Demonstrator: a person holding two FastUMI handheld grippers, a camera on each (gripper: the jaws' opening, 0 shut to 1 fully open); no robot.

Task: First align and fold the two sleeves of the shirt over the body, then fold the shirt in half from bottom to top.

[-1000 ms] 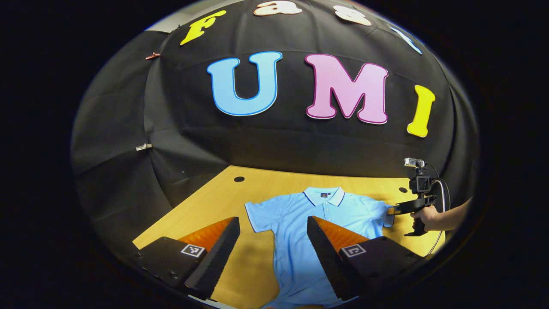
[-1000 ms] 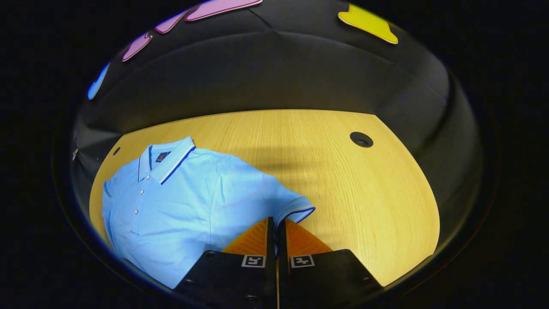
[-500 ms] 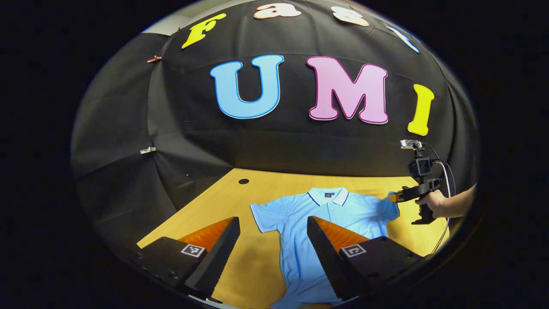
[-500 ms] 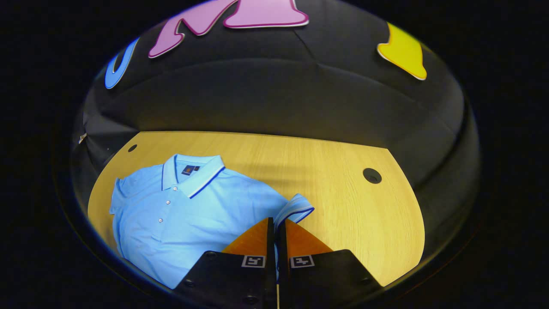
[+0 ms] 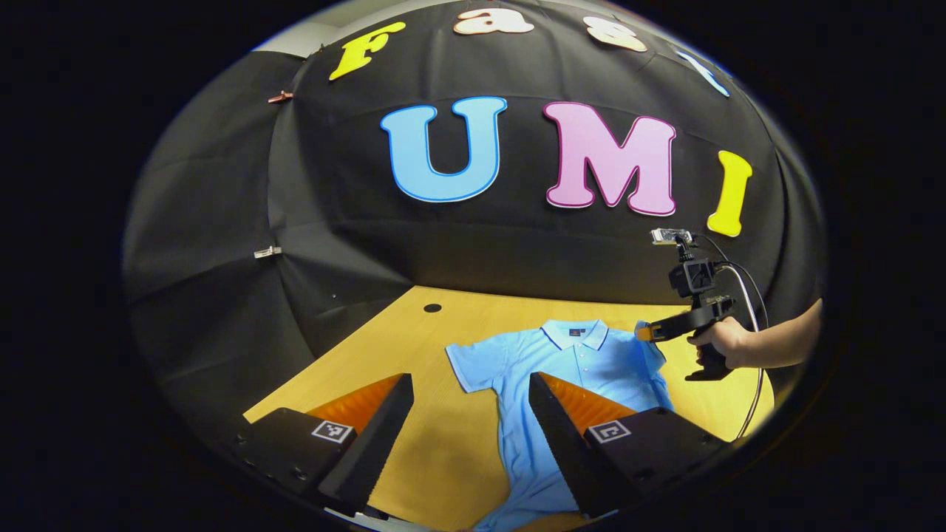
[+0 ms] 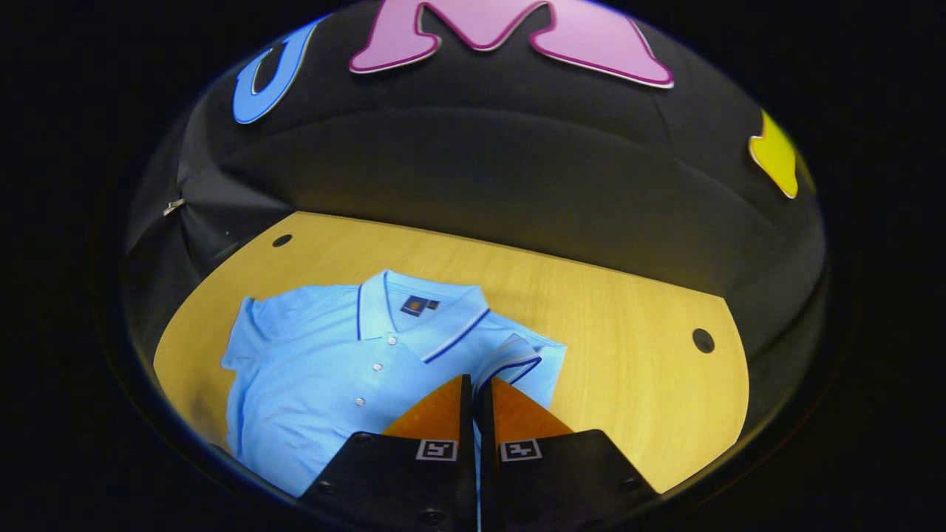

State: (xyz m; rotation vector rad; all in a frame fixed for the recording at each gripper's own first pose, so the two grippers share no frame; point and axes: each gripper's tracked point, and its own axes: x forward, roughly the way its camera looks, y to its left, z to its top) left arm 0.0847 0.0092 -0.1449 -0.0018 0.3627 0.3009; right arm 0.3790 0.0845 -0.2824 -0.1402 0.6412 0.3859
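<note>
A light blue polo shirt (image 5: pixel 569 369) (image 6: pixel 332 369) lies face up on the wooden table (image 5: pixel 443 325), collar toward the booth's wall. In the right gripper view, my right gripper (image 6: pixel 477 384) is shut on the shirt's sleeve (image 6: pixel 517 355), lifted and carried over the shoulder near the collar. In the left gripper view the same gripper (image 5: pixel 647 331) shows far right, held by a hand (image 5: pixel 720 341). My left gripper (image 5: pixel 469 391) hovers open above the table, in front of the other sleeve (image 5: pixel 473 362), which lies flat and spread out.
The table (image 6: pixel 628 355) has round cable holes (image 5: pixel 432 307) (image 6: pixel 703 340) (image 6: pixel 281 240) near its far corners. A cable (image 5: pixel 750 295) hangs from the right gripper's handle. The black cloth wall stands close behind the table.
The right gripper has lifted the sleeve and carried it inward over the shirt's body, toward the collar. The left gripper stays open and has drifted back slightly.
</note>
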